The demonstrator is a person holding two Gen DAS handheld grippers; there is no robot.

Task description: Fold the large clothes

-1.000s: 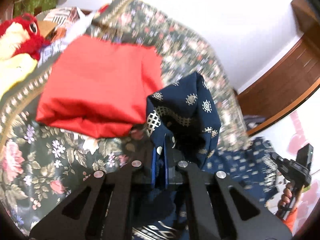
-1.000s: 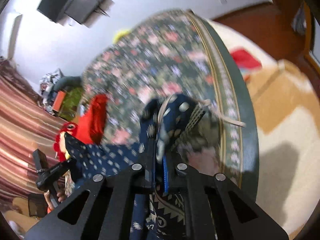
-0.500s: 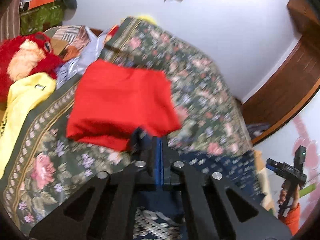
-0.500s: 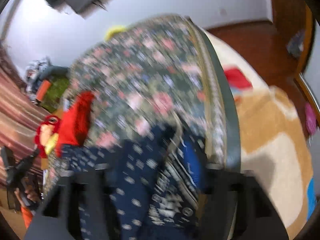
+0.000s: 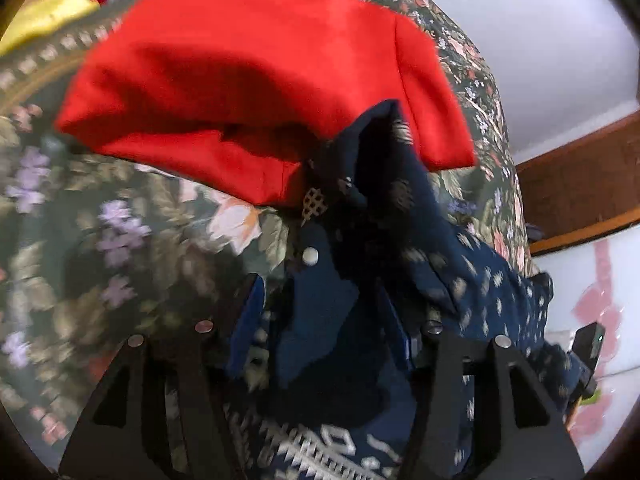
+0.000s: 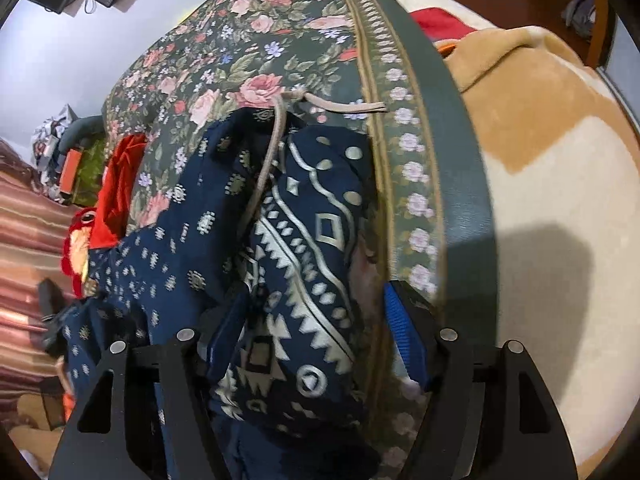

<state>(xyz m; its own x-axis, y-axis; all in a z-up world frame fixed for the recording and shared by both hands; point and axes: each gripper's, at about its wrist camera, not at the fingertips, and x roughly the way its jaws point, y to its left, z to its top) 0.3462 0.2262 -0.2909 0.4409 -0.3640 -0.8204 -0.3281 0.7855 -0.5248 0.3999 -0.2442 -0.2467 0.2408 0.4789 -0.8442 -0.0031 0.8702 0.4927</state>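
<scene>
Matt printed cloth garment [image 6: 304, 248]

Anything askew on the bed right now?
Yes. The navy patterned garment lies bunched, not flat, its beige drawstring trailing across the floral bedspread. One corner overlaps the folded red garment.

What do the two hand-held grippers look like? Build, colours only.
Both match: the left hand-held gripper and right hand-held gripper have matte black finger arms with triangular cut-outs, round silver screw heads and blue pads on the inner faces. No cables or sleeves visible.
</scene>
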